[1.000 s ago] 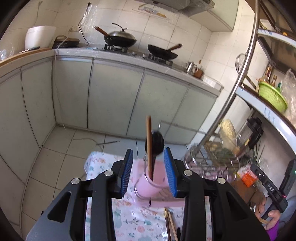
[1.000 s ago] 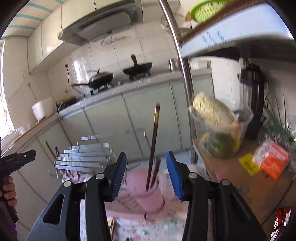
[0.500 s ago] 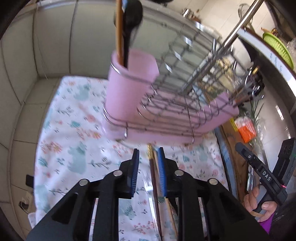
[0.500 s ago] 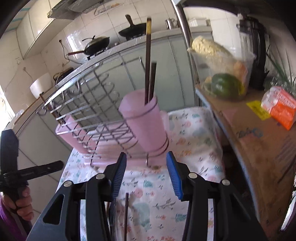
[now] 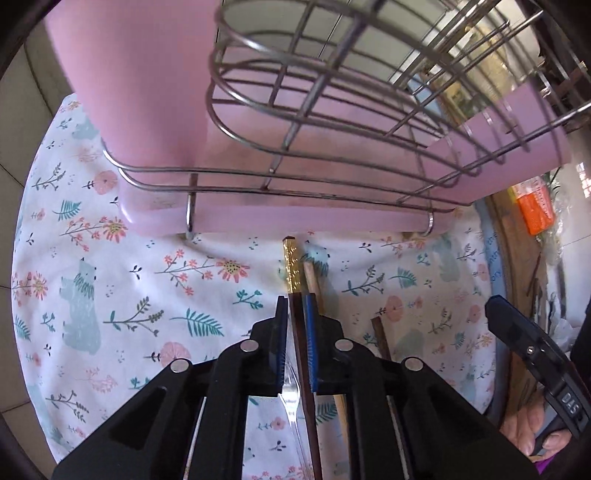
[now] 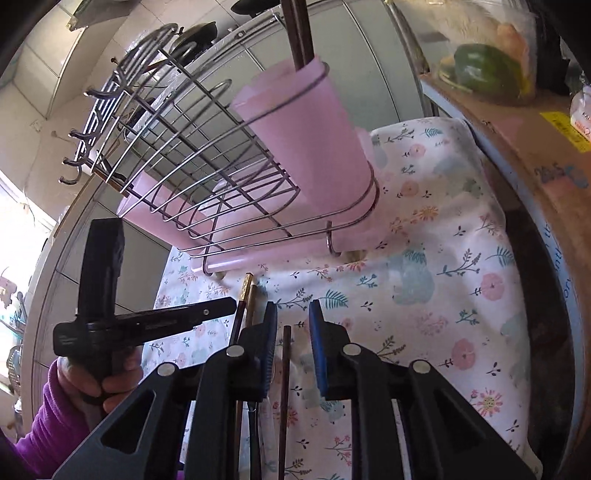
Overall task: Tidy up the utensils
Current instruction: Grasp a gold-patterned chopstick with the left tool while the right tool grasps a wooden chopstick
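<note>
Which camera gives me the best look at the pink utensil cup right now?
The right wrist view: the pink cup shows from rim to base in the wire rack, with dark chopsticks standing in it. The left wrist view is too close, showing only its lower wall, rim cut off.

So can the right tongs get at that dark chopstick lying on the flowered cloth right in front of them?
Probably yes. The right tongs are open, with the dark chopstick lying on the cloth between the fingers and nothing over it. The left tongs work just beside, on the gold-tipped chopstick, so space is tight.
</note>
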Motion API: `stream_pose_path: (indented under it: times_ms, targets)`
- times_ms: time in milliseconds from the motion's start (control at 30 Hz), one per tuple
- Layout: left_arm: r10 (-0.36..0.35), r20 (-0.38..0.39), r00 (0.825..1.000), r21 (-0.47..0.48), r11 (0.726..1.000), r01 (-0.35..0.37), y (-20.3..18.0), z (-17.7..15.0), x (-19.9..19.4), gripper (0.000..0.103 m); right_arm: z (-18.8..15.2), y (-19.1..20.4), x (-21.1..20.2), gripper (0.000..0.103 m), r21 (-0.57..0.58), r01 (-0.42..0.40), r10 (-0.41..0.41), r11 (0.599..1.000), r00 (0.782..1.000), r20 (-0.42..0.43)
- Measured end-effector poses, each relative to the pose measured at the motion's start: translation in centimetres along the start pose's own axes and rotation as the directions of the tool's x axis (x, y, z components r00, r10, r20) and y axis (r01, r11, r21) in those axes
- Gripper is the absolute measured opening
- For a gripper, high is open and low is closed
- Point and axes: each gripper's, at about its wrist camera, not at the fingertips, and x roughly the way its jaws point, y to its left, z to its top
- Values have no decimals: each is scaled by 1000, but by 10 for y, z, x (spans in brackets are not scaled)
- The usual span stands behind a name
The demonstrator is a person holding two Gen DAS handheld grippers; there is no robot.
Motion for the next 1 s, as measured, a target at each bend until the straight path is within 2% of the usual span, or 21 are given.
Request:
stream_pose_path:
  times_ms: [267, 400, 567, 733, 1000]
  targets:
    - [4, -23, 1000, 3, 1000, -4, -8, -1, 18, 9, 0, 5, 13, 17, -13, -8, 7, 1000, 999, -42]
    - [-43, 5, 999, -41, 998, 43, -7, -2, 15, 7, 0, 16, 24, 17, -37, -23, 20, 999, 997, -77]
    - [-84, 57, 995, -38, 996, 86, -1, -10, -6, 5, 1, 35, 46, 17, -67, -45, 36, 997, 989, -141]
    - [-111, 92, 990, -39, 993, 115, 4, -16, -20, 5, 0, 52, 80, 17, -90, -35, 14, 995, 973, -231]
    - [-153, 154, 976, -53, 985, 163, 18, -27, -43, 5, 1, 58, 125, 17, -89, 43, -70, 995, 943, -326]
